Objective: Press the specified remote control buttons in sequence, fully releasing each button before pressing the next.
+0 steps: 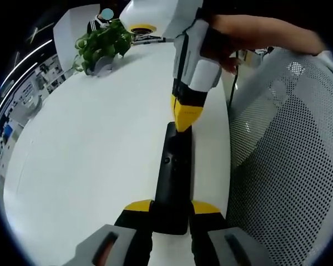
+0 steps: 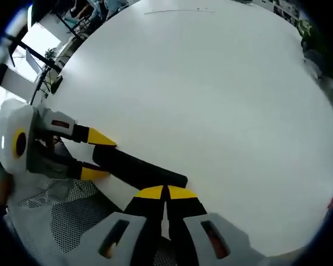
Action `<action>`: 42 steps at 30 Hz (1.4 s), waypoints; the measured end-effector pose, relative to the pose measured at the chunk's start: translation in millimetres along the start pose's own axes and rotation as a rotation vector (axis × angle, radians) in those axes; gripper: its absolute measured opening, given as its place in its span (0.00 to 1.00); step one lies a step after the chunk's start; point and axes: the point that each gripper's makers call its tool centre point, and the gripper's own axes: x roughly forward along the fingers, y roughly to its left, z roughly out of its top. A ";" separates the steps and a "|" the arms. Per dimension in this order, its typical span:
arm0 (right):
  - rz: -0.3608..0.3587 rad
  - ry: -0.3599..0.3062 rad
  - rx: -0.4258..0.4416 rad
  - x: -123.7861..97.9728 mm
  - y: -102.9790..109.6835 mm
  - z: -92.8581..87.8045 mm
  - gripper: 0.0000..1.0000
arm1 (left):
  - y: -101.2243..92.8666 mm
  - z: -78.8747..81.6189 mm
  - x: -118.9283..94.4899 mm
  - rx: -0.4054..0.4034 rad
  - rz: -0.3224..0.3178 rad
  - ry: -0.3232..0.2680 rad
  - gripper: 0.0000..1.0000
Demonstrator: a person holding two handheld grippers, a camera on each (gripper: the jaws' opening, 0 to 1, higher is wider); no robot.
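Jaws: left gripper (image 1: 172,209) clamps the near end of the one long black plastic remote control (image 1: 173,177) between its yellow-tipped jaws; right gripper (image 2: 165,192) has its yellow tips pressed together, holding nothing.
Right gripper pose: in the left gripper view it (image 1: 184,117) comes down from the far side, a person's hand (image 1: 250,33) on its white body, closed tips touching the remote's far end.
Remote place: lying lengthwise near the right edge of the white round table (image 1: 89,149), just beside a grey mesh chair back (image 1: 288,166).
Counts: one remote, two grippers, one green leafy potted plant (image 1: 102,47) far left.
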 end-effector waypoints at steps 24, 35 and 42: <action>0.071 -0.021 0.029 0.2 11.3 3.6 0.00 | -3.6 2.4 0.9 0.028 -0.017 -0.008 0.24; 0.068 -0.003 0.021 4.9 11.7 2.0 0.00 | -2.8 2.4 1.1 0.014 -0.015 -0.002 0.25; 0.060 -0.011 0.006 5.9 13.6 1.4 0.00 | -2.2 2.6 1.6 -0.002 -0.010 0.010 0.25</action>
